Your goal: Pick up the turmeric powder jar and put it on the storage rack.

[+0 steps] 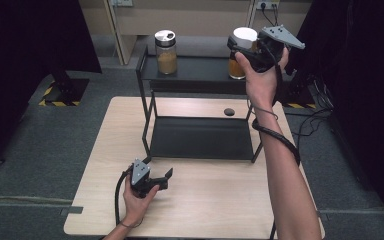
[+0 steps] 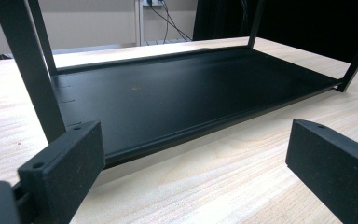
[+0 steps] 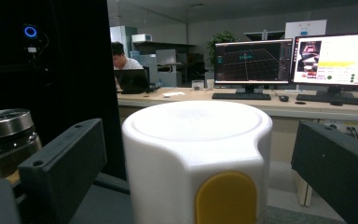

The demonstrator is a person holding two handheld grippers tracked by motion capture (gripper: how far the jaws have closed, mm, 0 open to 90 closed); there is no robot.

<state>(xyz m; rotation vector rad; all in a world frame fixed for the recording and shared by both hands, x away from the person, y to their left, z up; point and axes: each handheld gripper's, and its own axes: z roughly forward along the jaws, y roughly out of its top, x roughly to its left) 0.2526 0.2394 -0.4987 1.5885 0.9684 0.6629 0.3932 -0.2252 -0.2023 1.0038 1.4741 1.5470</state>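
A black two-tier rack [image 1: 145, 75] stands on the wooden table [image 1: 220, 200]. On its top shelf at the right is a jar with a white cap [image 1: 244, 36] and orange contents. My right gripper [image 1: 237, 47] is raised to that jar. In the right gripper view the white cap [image 3: 196, 135], with a yellow button, sits between the jaws of this gripper [image 3: 200, 156], with a gap on each side. My left gripper [image 1: 162, 179] rests low on the table, open and holding nothing. The left gripper [image 2: 191, 158] faces the front edge of the lower shelf [image 2: 177, 98].
A second jar with a metal lid [image 1: 166, 51] and brown powder stands at the left of the top shelf, also seen as the metal-lid jar [image 3: 4, 130]. A small dark round object [image 1: 228, 111] lies on the table behind the rack. Beyond are a desk with monitors [image 3: 289, 60] and a seated person.
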